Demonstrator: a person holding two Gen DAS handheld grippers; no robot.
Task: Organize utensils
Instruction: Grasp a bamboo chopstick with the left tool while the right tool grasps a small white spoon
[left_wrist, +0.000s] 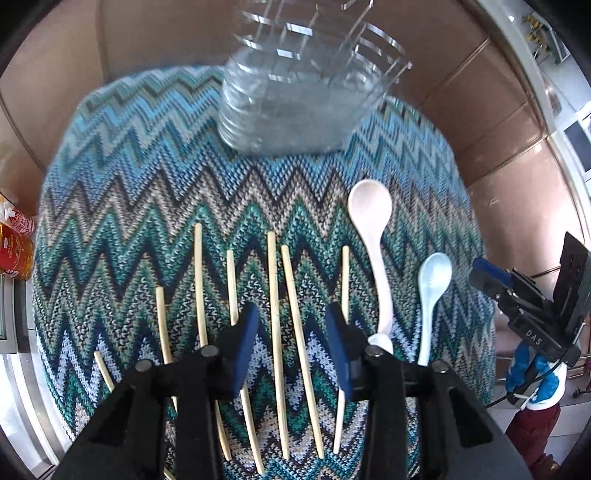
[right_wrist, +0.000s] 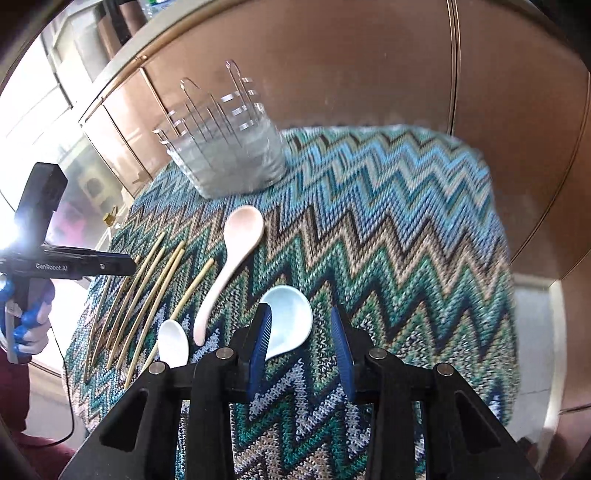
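The left gripper (left_wrist: 291, 328) hangs over the row of wooden chopsticks (left_wrist: 276, 332) with its jaws partly parted around two of them, pads not pressing on either, so nothing is held; the right gripper (right_wrist: 301, 339) stands likewise part-open and empty above the pale blue spoon (right_wrist: 286, 319), whose bowl shows between and behind its fingers; the pink spoon (right_wrist: 231, 266) and a small white spoon (right_wrist: 173, 343) lie between that spoon and the chopsticks, and the clear holder (right_wrist: 229, 158) with its dividers waits at the far edge of the mat; the likely trouble is that the left jaws close on two sticks at once and one slips or swings out crooked, since they lie close and not quite parallel; the blue spoon's rounded, glossy bowl could squirt sideways from a pinch taken too near its rim; the tall, light holder may tip if a stick is pushed in at a slant; the knitted zigzag mat (right_wrist: 388, 229) is soft and bumpy, so thin sticks sit low in it; brown cabinet panels (right_wrist: 332, 66) stand behind
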